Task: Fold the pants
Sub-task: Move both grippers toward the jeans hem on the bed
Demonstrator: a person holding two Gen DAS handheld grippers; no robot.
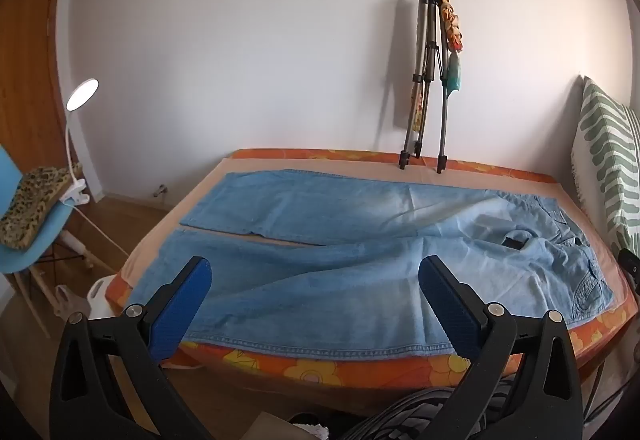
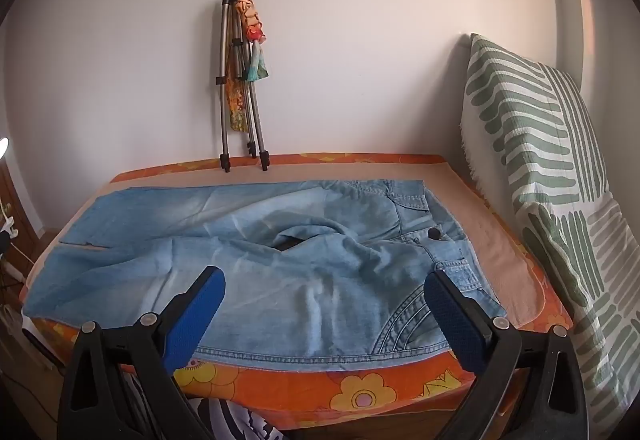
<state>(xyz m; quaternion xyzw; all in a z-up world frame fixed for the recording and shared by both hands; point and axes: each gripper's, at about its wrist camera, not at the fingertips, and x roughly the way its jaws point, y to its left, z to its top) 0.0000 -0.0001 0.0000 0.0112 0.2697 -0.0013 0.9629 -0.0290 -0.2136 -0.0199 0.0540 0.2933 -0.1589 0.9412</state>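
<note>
**Item: blue denim pants, spread flat on bed, unfolded; both claws released**

We recorded the pants laid lengthwise across the bed, leg hems toward its left edge, waistband toward its right edge, the two legs side by side with a narrow slit between them. We judged this layout a preparation for folding one leg over the other. Some slack bunched around the crotch.

Left gripper: jaws fully apart, empty, poised above the near leg by the bed's front edge, clear of the cloth so far as we could tell.

Right gripper: jaws likewise wide, empty, above the seat and hip near the front right corner; its right pad hung over the stitched pocket.

Tripod leaned at the back edge; patterned cushion stood at the right edge.
</note>
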